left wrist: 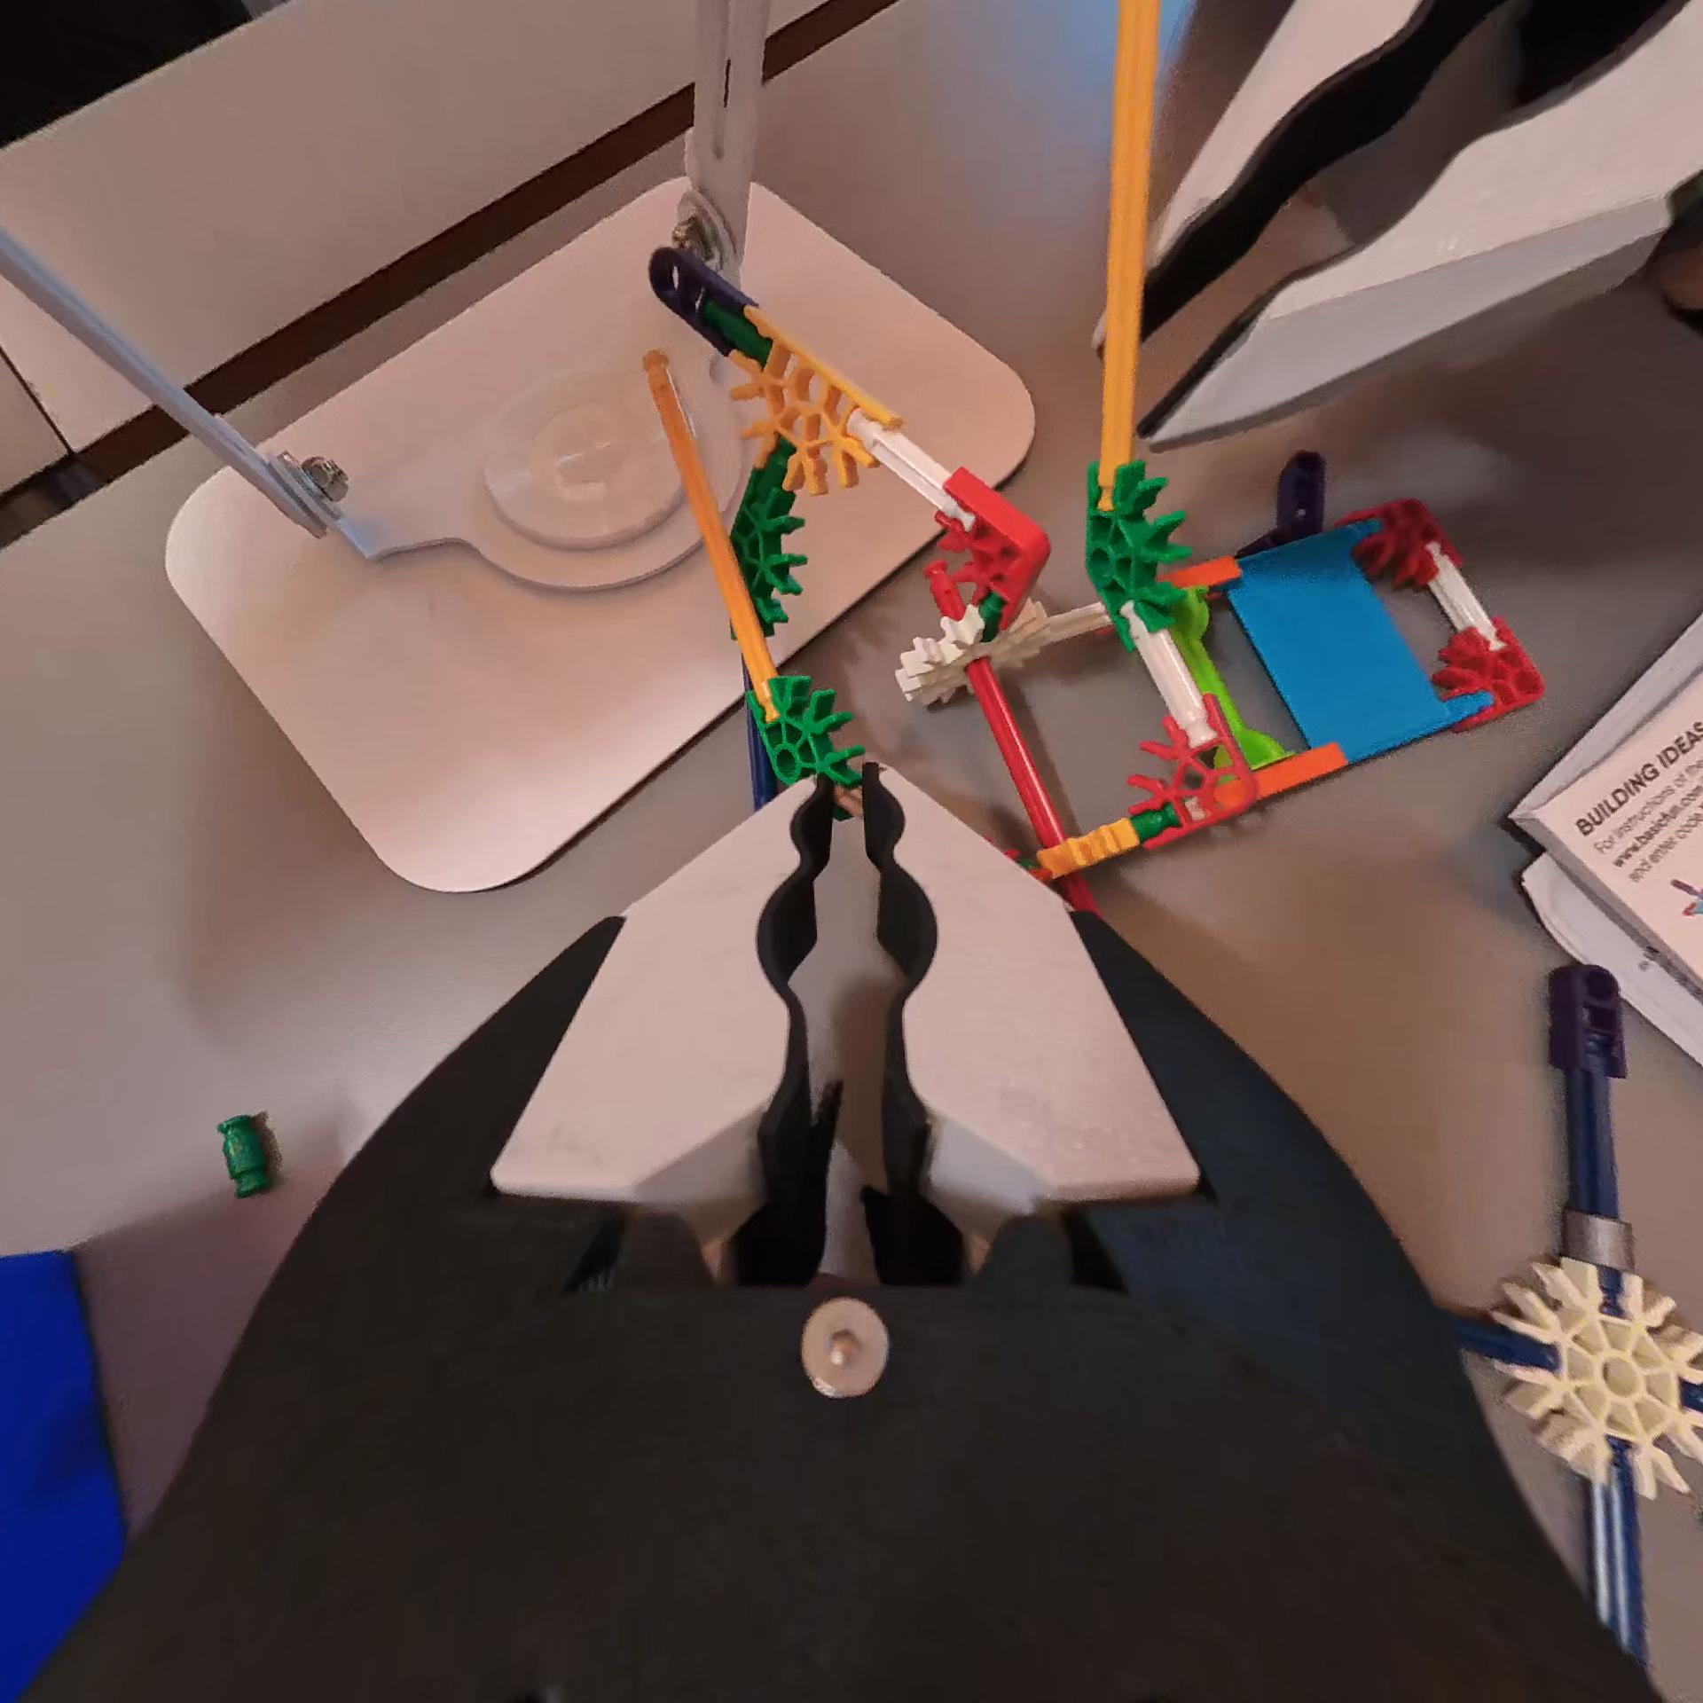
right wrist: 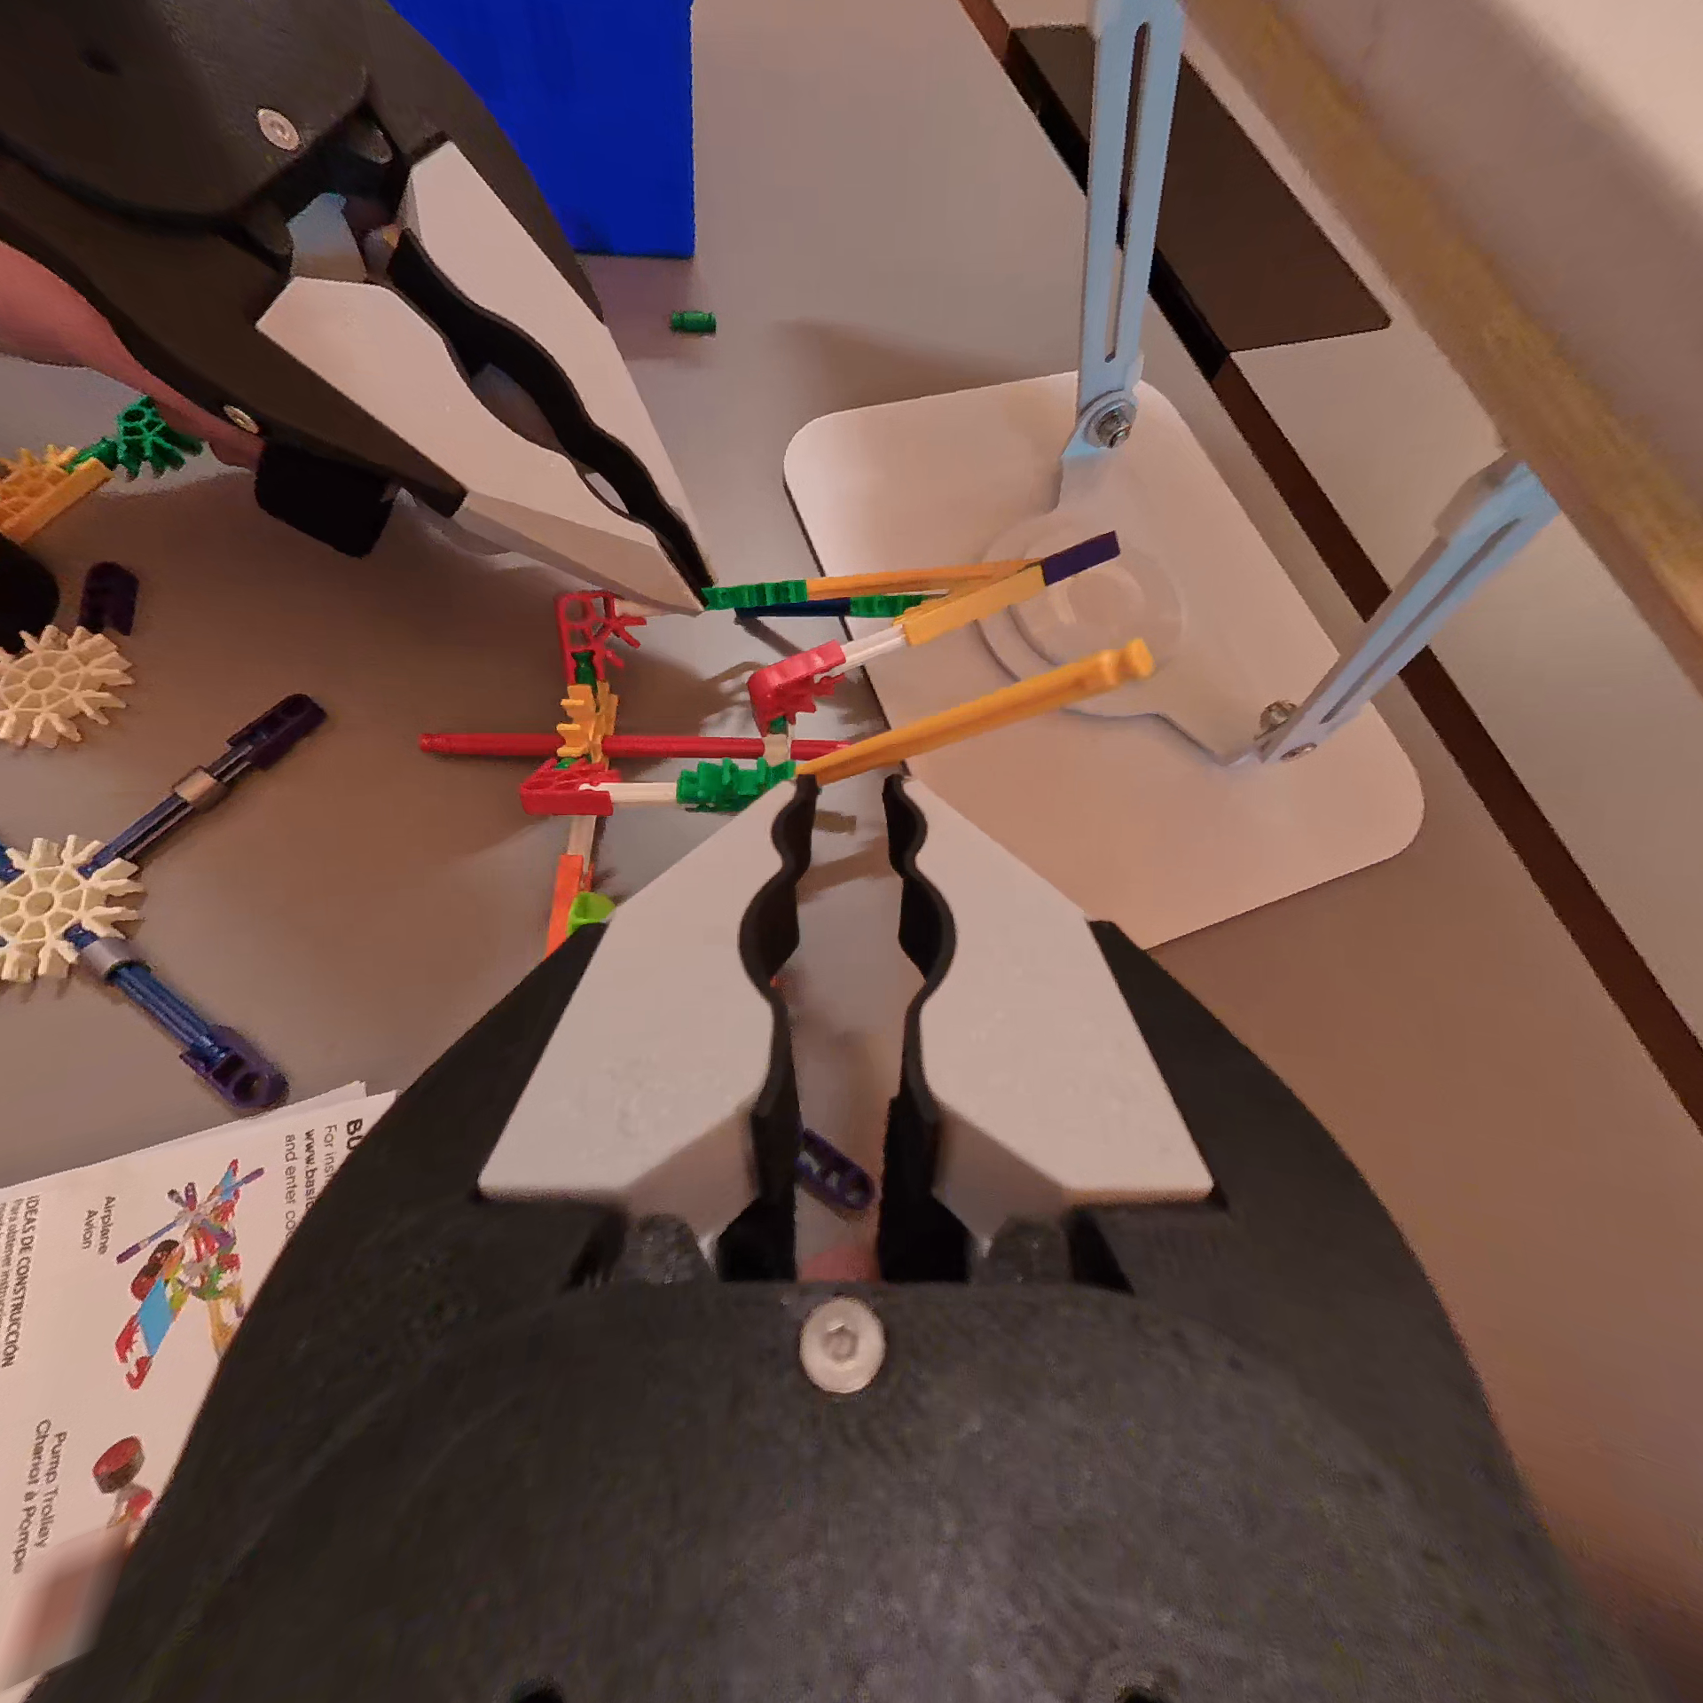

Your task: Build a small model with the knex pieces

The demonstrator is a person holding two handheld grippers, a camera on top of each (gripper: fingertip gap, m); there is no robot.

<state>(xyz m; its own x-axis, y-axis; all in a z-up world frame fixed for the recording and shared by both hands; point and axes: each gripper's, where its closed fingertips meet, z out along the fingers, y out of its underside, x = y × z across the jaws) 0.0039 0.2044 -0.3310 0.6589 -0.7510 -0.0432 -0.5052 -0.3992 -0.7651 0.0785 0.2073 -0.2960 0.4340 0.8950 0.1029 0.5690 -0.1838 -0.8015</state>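
Note:
A toy rod-and-connector model with a blue panel and red corner pieces lies on the grey table. My left gripper is shut on a green connector at the near end of a raised arm of the model. A yellow rod sticks out of that connector. In the right wrist view the left gripper pinches the same connector. My right gripper is slightly open and empty. A second green connector with its yellow rod lies just beyond its fingertips.
A white stand base with metal struts sits behind the model. A printed booklet lies at the right gripper's left. A white snowflake connector on blue rods, a small green piece and a blue object lie nearby. Across from one pair of fingers to the other is roughly 9 centimetres. My left gripper is the nearer one to the small green piece: about 15 centimetres, against 25 centimetres. It is also in sight in the right wrist view.

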